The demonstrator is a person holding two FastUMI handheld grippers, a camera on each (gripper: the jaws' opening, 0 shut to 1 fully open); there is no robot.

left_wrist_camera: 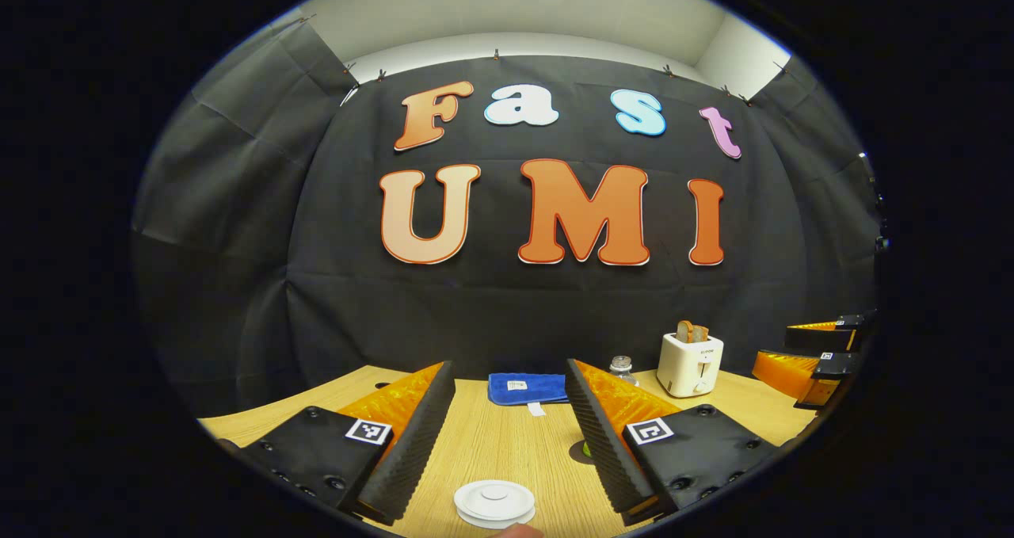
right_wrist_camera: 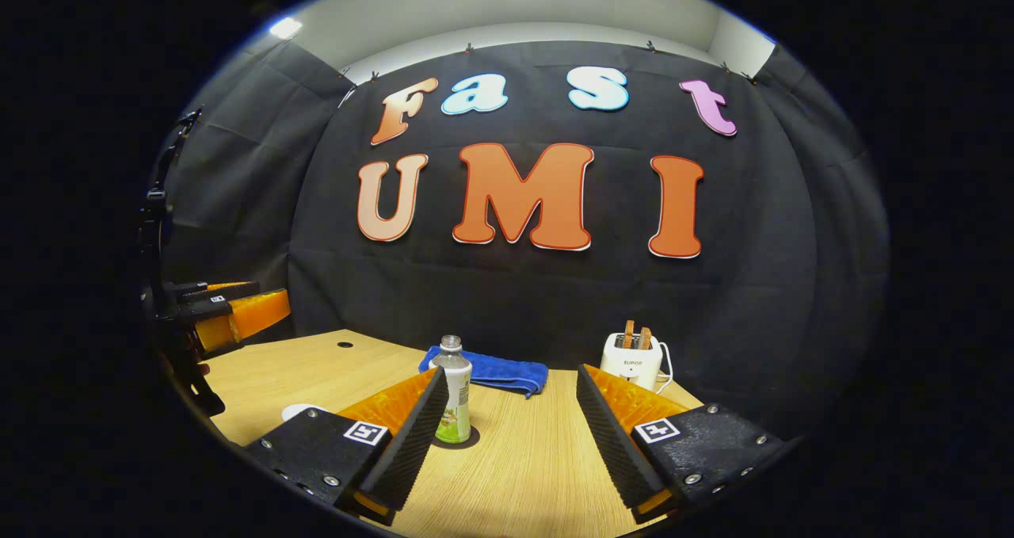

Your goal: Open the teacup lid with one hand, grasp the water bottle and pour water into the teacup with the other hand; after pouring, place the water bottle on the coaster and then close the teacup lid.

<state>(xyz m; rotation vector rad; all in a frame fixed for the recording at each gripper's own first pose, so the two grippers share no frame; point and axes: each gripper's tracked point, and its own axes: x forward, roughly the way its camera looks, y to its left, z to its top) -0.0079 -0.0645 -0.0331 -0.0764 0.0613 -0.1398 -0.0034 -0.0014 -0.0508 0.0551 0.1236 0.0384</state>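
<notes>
Left gripper view puts the teacup lid [left_wrist_camera: 494, 501] low between our left tongs [left_wrist_camera: 507, 435], which stand wide apart and hold nothing. We take the white disc with its raised centre knob as the lid sitting on the teacup; the cup body beneath it is hidden from us. We judge the lid light, stiff and smooth, probably ceramic or hard plastic, so it may slip and could chip if dropped. The knob in its middle looks like the sound place to pinch, with the tongs closing level from either side.

Beyond the lid, toward the wall, lies a blue cloth [left_wrist_camera: 526, 387], and to the right of the lid a white toaster [left_wrist_camera: 690, 364] stands on the tabletop [left_wrist_camera: 507, 443]. Further right of the lid we see the right tongs [left_wrist_camera: 816, 356] held above the tabletop.

Right gripper view shows the right tongs [right_wrist_camera: 507, 435] also gaping, empty. The water bottle [right_wrist_camera: 453, 395] stands upright on a dark round coaster [right_wrist_camera: 467, 440], just behind the left finger of these tongs. Its cap appears to be off, though we cannot be sure. We judge it a thin plastic bottle, light and easily squashed, with a slick label; a gentle grip around the mid-body, below the shoulder, should keep it from buckling or spilling. A pale edge left of the bottle may be the lid.
</notes>
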